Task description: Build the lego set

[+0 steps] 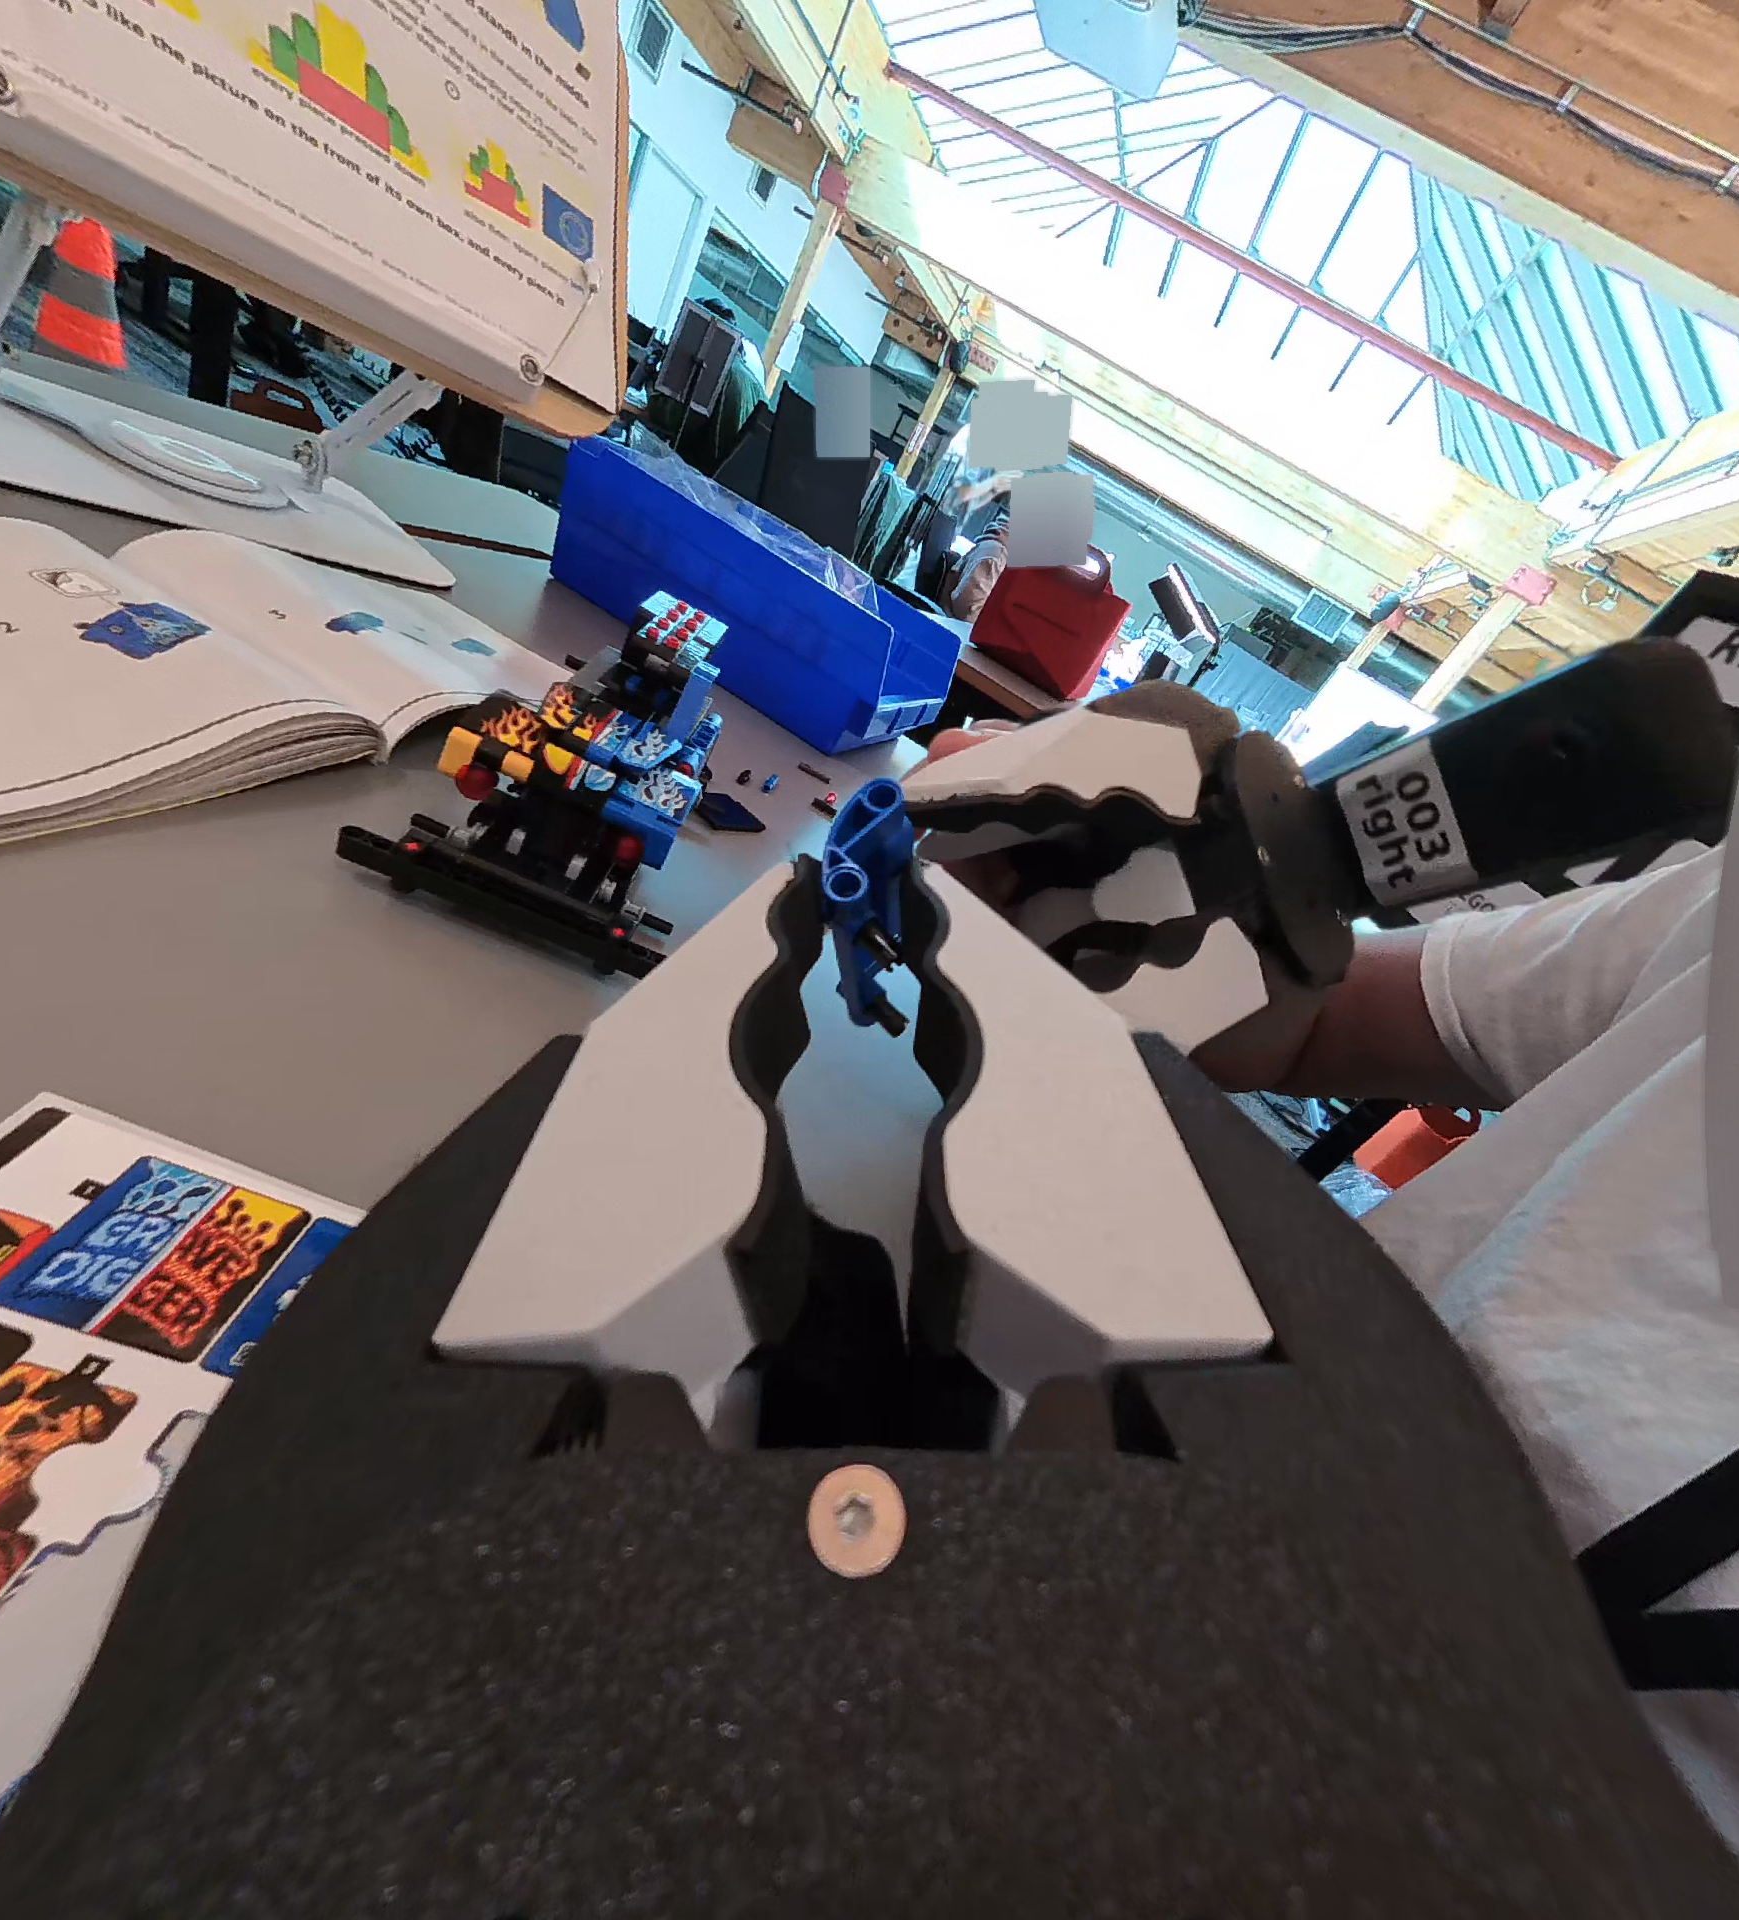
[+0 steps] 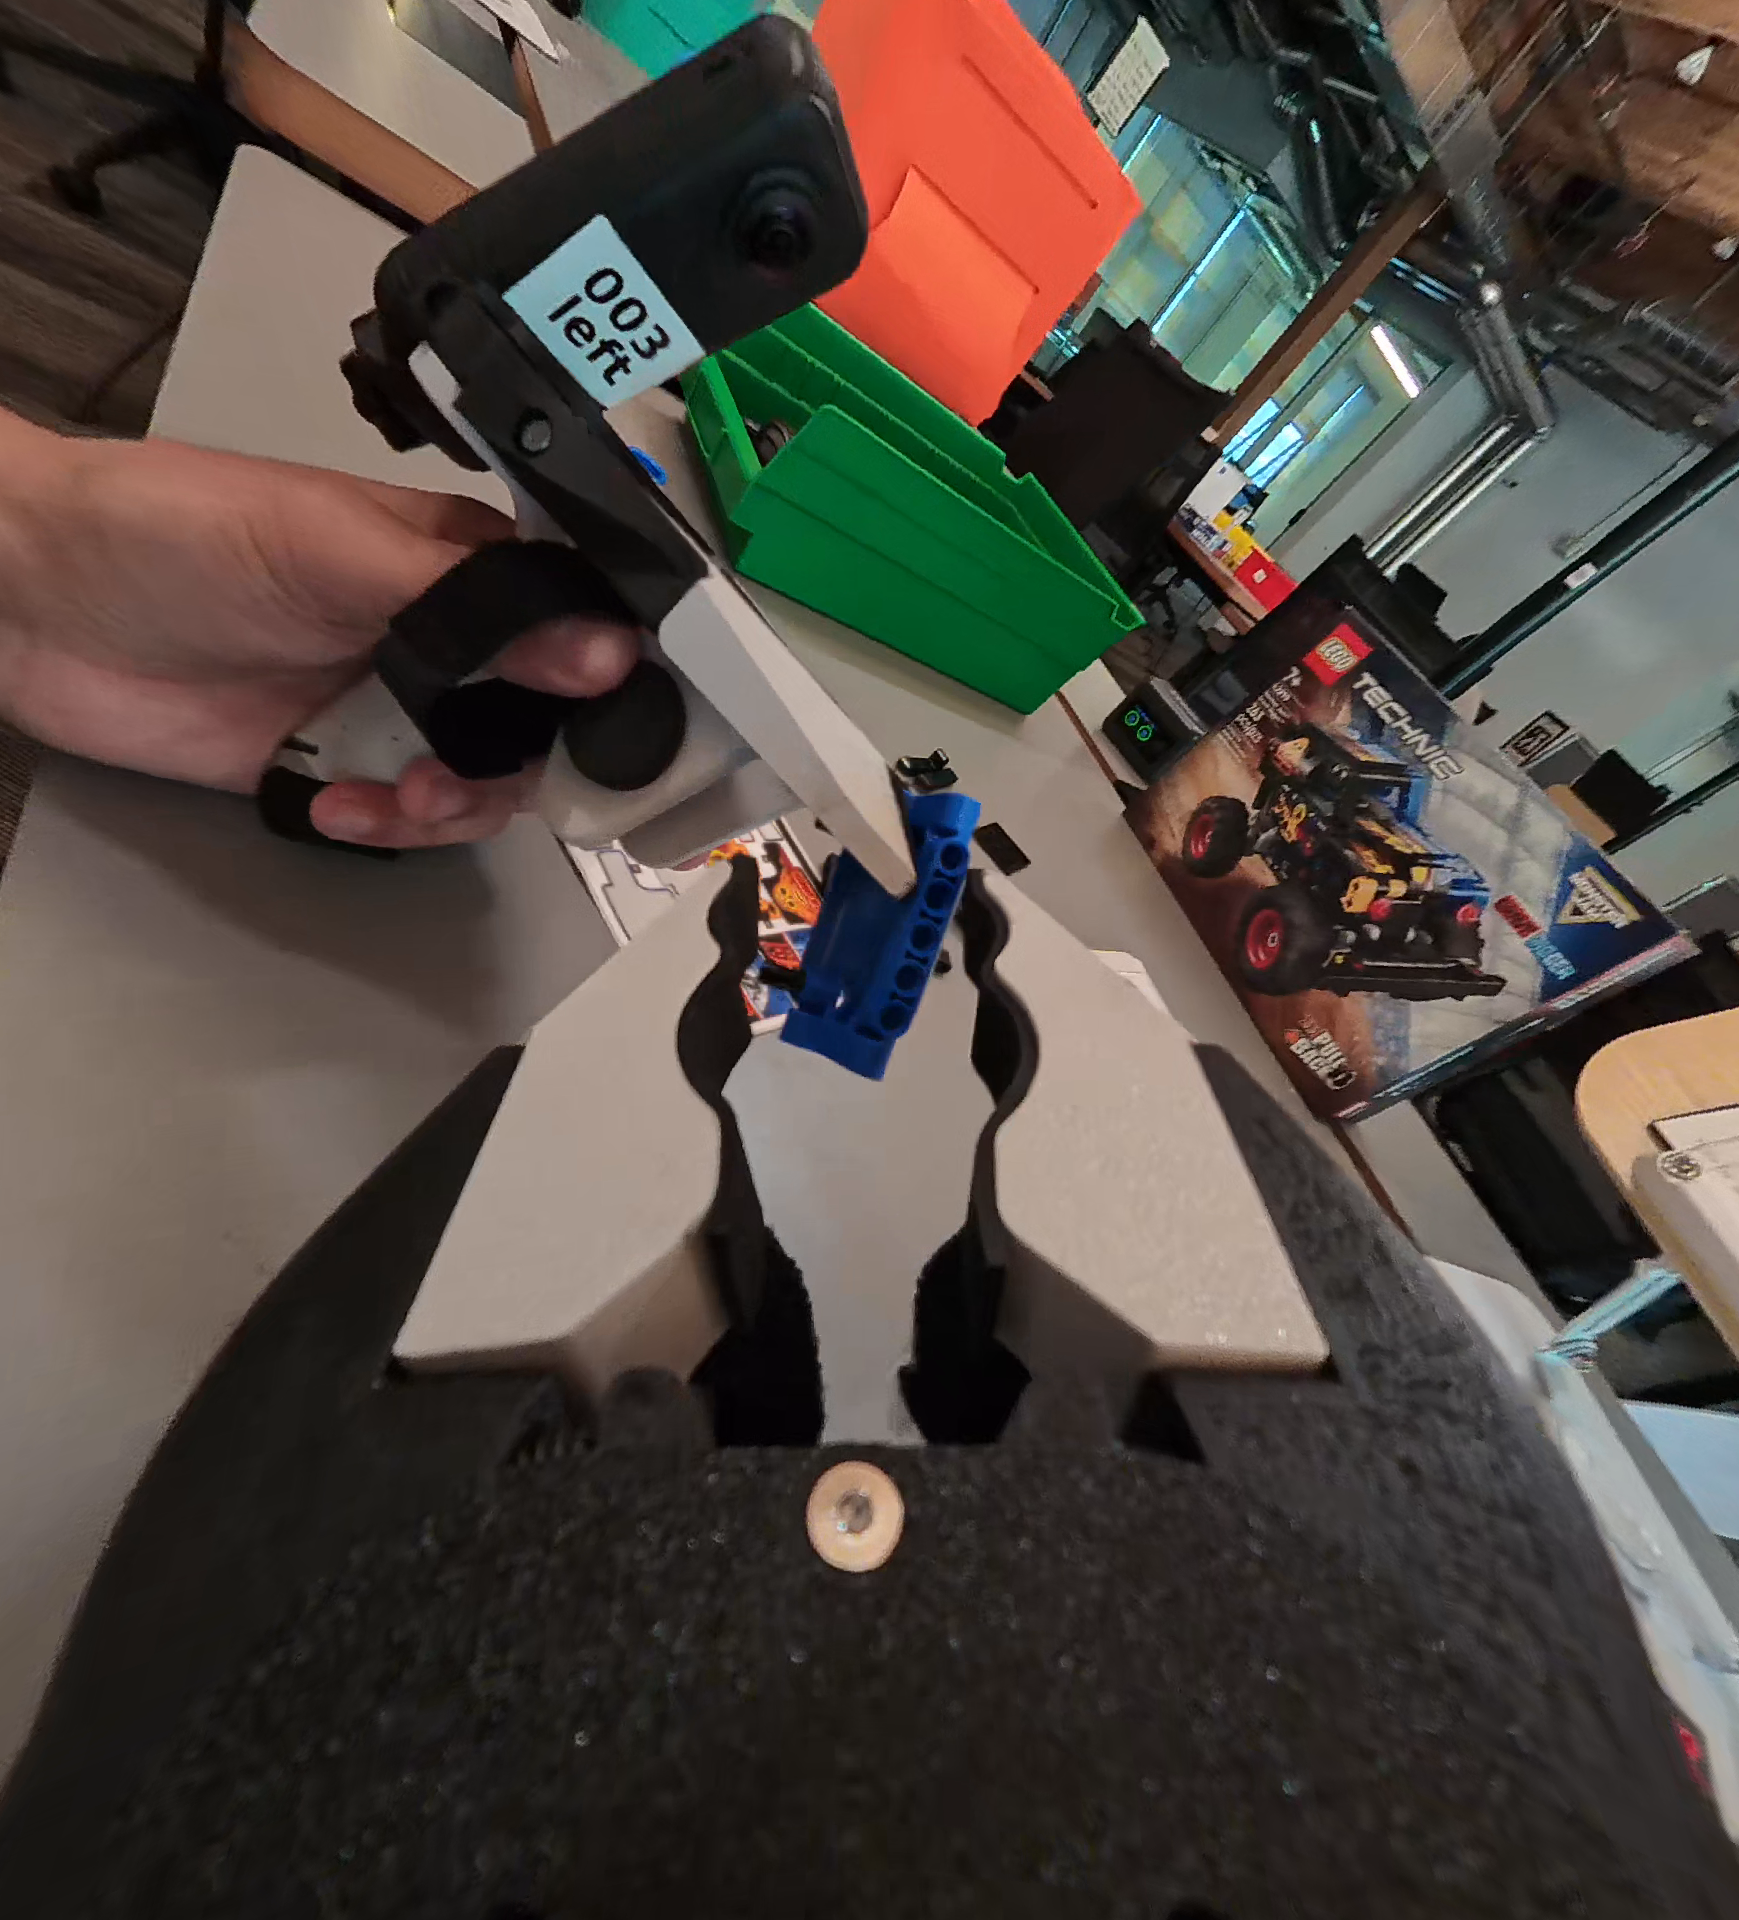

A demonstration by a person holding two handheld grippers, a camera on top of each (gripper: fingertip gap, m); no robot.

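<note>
My left gripper (image 1: 857, 883) is shut on a blue Technic beam assembly (image 1: 860, 847) with black pins and holds it above the grey table (image 1: 221, 987). My right gripper (image 2: 860, 894) is open, with its jaws on either side of the same blue piece (image 2: 865, 987). In the left wrist view the right gripper (image 1: 958, 836) comes in from the right, and its upper fingertip touches the top of the piece. The left gripper (image 2: 891, 868) also shows in the right wrist view. A partly built blue, black and flame-patterned truck (image 1: 584, 769) stands on the table behind.
An open instruction booklet (image 1: 169, 665) lies left of the truck, with a blue bin (image 1: 740, 603) behind it. A sticker sheet (image 1: 65, 1299) lies near my left gripper. Small loose parts (image 1: 771, 779) lie by the truck. A green bin (image 2: 896, 540) and the set's box (image 2: 1384, 831) stand farther off. Left and right tips are no more than a few centimetres apart.
</note>
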